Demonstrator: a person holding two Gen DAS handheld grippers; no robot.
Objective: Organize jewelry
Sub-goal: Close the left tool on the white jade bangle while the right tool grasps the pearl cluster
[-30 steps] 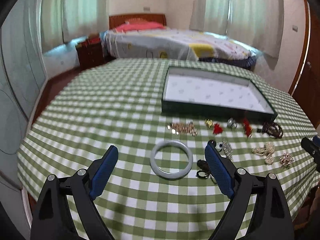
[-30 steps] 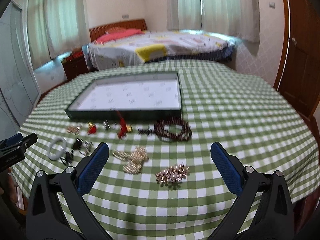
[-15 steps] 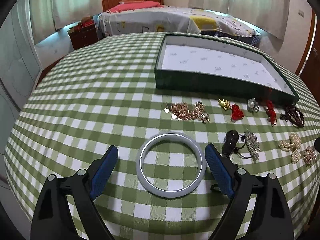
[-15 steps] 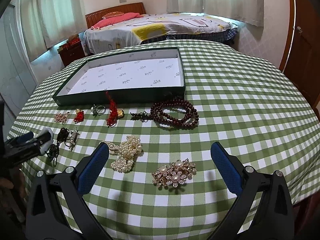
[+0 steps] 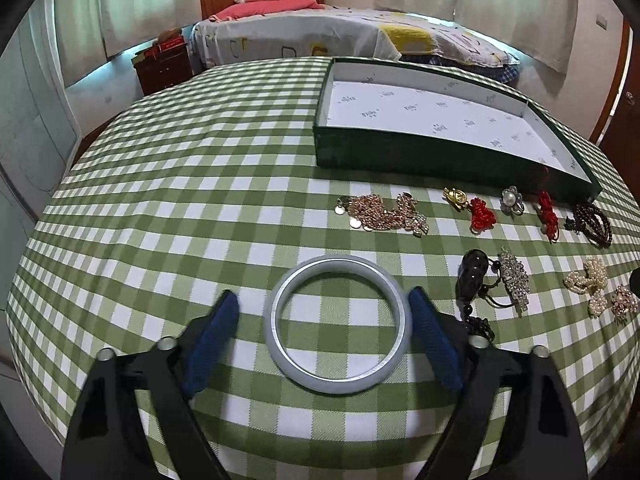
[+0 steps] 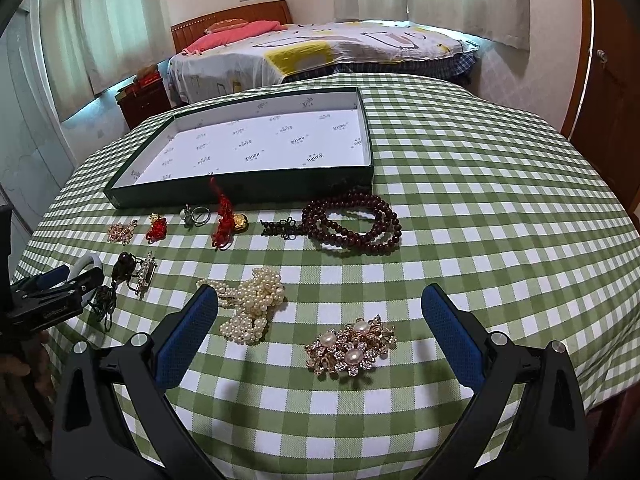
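A pale grey bangle [image 5: 338,324] lies flat on the green checked tablecloth. My left gripper [image 5: 323,300] is open and low over the cloth, its blue fingers on either side of the bangle, the right one almost at its rim. My right gripper [image 6: 320,300] is open above a gold pearl brooch [image 6: 352,350], with a pearl cluster [image 6: 252,304] by its left finger. An empty green tray [image 6: 256,190] with a white floor sits behind the jewelry. The left gripper also shows in the right wrist view [image 6: 52,292].
Loose pieces lie in front of the tray: a gold chain [image 5: 382,212], red knot charms [image 5: 482,212], a pearl ring [image 5: 512,200], dark wooden beads [image 6: 352,226], a black pendant [image 5: 472,276] and a rhinestone clip [image 5: 516,274]. The round table's edge curves close below both grippers.
My left gripper has moved forward and down, so the bangle now lies between its fingers. My right gripper has moved closer to the brooch and pearl cluster. Both stay open.
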